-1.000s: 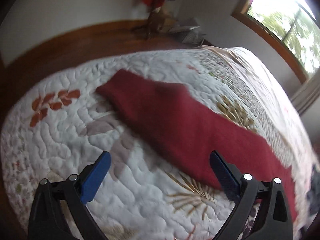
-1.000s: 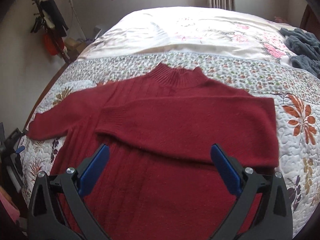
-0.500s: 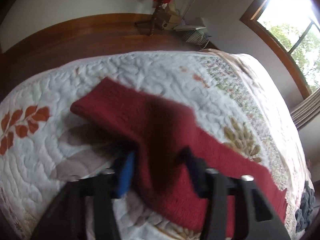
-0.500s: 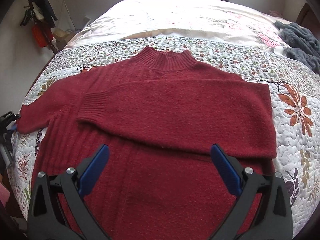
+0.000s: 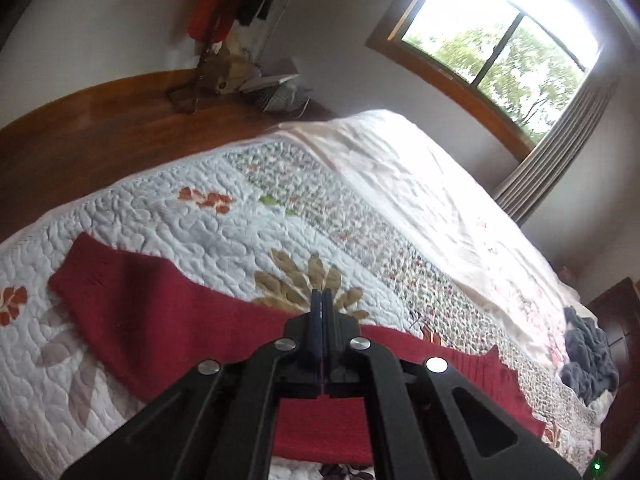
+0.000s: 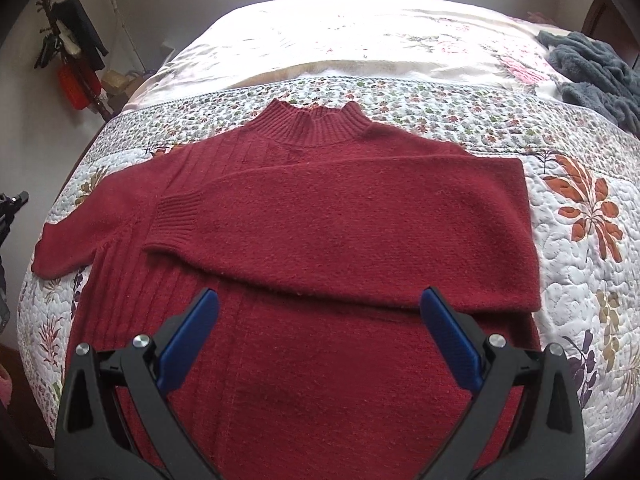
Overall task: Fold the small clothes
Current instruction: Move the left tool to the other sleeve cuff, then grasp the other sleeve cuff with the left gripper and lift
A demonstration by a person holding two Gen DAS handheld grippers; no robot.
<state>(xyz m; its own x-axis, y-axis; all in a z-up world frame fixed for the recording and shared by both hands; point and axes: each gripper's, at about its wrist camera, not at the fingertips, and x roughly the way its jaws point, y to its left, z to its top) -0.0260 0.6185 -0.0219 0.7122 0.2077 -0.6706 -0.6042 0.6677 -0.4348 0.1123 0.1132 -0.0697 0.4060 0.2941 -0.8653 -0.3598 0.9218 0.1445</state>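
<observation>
A dark red knit sweater (image 6: 320, 220) lies flat on the quilted bedspread (image 6: 580, 280), collar toward the pillows. Its right sleeve (image 6: 400, 232) is folded across the chest. Its left sleeve (image 5: 160, 312) stretches out toward the bed's side, also seen in the right wrist view as the left sleeve (image 6: 72, 240). My left gripper (image 5: 322, 294) is shut across the middle of that sleeve, and a thin red sliver shows between its pads. My right gripper (image 6: 319, 295) hovers open over the sweater's lower body, holding nothing.
A grey fleece blanket (image 6: 592, 68) is bunched at the bed's far right corner. A coat rack (image 6: 72, 60) with hanging items stands by the wall beyond the bed's left side. Wooden floor (image 5: 100, 128) and a window (image 5: 500, 52) lie past the bed.
My left gripper went from open beside the sleeve to shut on it, and its view has tilted upward. My right gripper has drawn back slightly and stays open.
</observation>
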